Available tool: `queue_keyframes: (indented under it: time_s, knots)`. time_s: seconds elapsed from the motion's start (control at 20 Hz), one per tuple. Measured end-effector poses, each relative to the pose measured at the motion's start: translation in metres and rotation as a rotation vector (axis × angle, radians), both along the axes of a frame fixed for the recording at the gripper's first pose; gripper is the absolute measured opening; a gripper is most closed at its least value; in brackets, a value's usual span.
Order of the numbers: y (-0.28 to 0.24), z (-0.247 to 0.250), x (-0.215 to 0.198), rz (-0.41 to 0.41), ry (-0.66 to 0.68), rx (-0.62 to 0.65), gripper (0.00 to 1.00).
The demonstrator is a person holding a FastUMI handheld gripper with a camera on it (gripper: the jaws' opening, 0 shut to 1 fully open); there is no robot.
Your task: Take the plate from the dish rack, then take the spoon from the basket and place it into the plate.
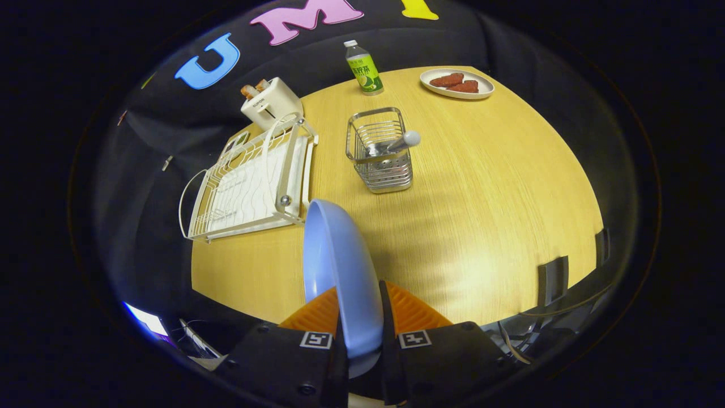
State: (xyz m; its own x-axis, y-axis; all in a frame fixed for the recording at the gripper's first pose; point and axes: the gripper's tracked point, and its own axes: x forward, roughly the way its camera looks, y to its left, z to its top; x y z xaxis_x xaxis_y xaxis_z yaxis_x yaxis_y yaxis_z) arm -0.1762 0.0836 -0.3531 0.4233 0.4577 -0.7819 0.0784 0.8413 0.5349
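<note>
Plate [340,272] in jaws above table [481,198]

The gripper [359,317] is clamping a blue plate [340,272] on edge, with a finger pressing on each face and the plate standing upright between them above the wooden table [481,192]. Just beyond the plate's top rim, the white dish rack [249,181] is sitting empty near the table's edge. Beside the rack, a wire basket [380,150] is holding a spoon [396,143] that is leaning against its rim. Farther back, a toaster [271,102], a green bottle [363,68] and a dish of food [456,84] are standing.
</note>
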Motion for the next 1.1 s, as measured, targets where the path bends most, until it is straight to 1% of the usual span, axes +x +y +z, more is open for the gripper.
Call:
queue_keyframes:
  time_s: [0.05,0.2,0.3,0.4,0.45,0.55,0.6,0.65,0.7,0.85,0.95,1.1]
  knots:
    - [0.006,-0.005,0.001,0.006,-0.002,0.026,0.28]
    - [0.023,-0.012,0.013,-0.026,-0.006,0.119,0.28]
    - [0.025,-0.017,0.019,-0.045,0.004,0.15,0.29]
    - [0.022,-0.027,0.019,-0.047,0.01,0.123,0.3]
    - [0.017,-0.031,0.019,-0.045,0.013,0.097,0.36]
    - [0.012,-0.039,0.021,-0.052,0.013,0.058,0.43]
    - [0.012,-0.042,0.022,-0.052,0.01,0.042,0.46]
    - [0.01,-0.045,0.022,-0.051,0.014,0.023,0.5]
    - [0.009,-0.047,0.022,-0.052,0.018,0.008,0.51]
    - [0.0,-0.057,0.022,-0.073,0.033,-0.053,0.59]
    - [-0.009,-0.065,0.022,-0.075,0.03,-0.12,0.58]
    - [-0.015,-0.058,0.025,-0.094,0.007,-0.122,0.61]
